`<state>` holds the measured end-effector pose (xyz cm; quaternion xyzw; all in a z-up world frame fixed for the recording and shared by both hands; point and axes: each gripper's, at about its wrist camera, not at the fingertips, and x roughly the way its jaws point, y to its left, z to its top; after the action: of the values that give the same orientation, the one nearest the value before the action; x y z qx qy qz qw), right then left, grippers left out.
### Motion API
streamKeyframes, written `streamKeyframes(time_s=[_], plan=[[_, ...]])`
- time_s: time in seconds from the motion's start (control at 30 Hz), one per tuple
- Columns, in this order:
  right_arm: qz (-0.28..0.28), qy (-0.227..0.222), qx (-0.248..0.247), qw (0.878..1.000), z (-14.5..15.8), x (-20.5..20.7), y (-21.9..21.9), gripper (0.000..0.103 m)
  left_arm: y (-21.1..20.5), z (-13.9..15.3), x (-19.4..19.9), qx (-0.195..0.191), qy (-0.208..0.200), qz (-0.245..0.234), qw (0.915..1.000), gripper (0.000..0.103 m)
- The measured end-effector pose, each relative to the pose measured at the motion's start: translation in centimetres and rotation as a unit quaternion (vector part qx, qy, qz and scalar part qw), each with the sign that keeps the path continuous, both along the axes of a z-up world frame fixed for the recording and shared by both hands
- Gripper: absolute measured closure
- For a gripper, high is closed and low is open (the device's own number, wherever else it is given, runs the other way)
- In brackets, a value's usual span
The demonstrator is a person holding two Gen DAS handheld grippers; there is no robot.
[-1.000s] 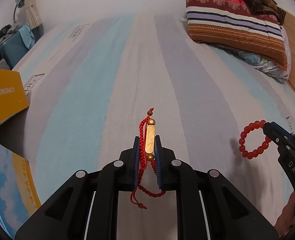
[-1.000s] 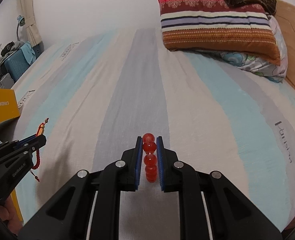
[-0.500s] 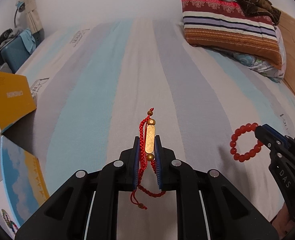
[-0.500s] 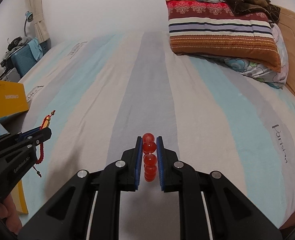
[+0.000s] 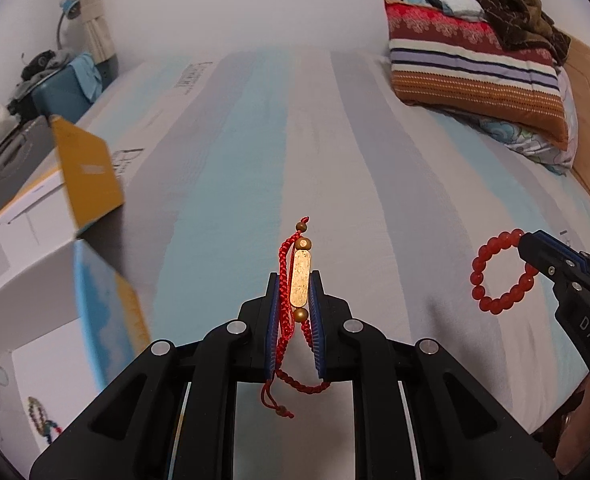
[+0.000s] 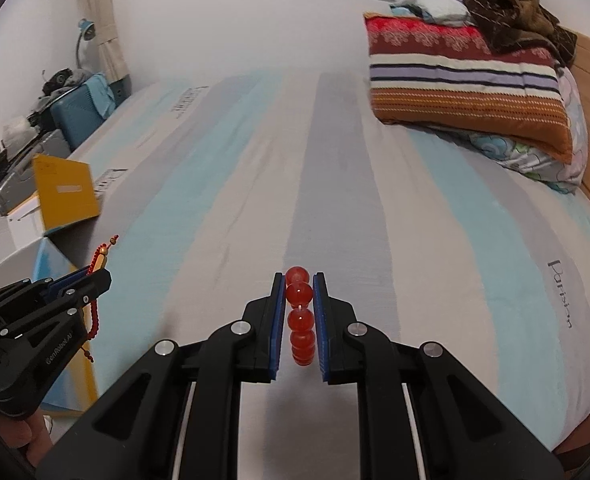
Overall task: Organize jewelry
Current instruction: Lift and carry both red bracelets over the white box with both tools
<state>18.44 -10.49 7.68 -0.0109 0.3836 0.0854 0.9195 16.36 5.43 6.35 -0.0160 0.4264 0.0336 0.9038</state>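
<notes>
Clamped in the left gripper (image 5: 295,300), a red cord bracelet (image 5: 300,280) is seen edge-on; the right gripper (image 6: 299,312) pinches a red bead bracelet (image 6: 300,316), its loop partly hidden. Left of both, an open box (image 5: 35,280) is cut off.

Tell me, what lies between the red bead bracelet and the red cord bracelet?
Only bare striped bedsheet separates the red bead bracelet from the red cord bracelet, seen in the left wrist view.

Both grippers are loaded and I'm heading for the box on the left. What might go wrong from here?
1. The red cord bracelet has a slack loop and knotted tail dangling below the left gripper; they may snag on the open box flaps.
2. The red bead bracelet hangs from a few beads pinched in the right gripper; smooth round beads may slip out.
3. The grippers are close; the pieces could tangle.
</notes>
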Motion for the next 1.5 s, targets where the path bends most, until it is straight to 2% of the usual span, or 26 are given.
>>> streamKeyframes(time_s=[0.43, 0.83, 1.2, 1.5], plan=[[0.071, -0.030, 0.007, 0.997, 4.2, -4.7, 9.2, 0.090, 8.7, 4.5, -7.2, 0.003, -0.029, 0.065, 0.9975, 0.089], [0.172, -0.054, 0.015, 0.984, 6.5, -10.5, 20.0, 0.090, 19.7, 4.5, -14.2, -0.001, -0.018, 0.154, 0.9878, 0.089], [0.246, -0.037, 0.012, 0.968, 4.1, -13.6, 28.3, 0.090, 27.0, 1.3, -18.6, -0.009, 0.016, 0.215, 0.9764, 0.089], [0.258, 0.026, 0.004, 0.966, -1.4, -12.3, 32.7, 0.090, 29.5, -2.1, -18.9, -0.028, 0.047, 0.231, 0.9715, 0.089]])
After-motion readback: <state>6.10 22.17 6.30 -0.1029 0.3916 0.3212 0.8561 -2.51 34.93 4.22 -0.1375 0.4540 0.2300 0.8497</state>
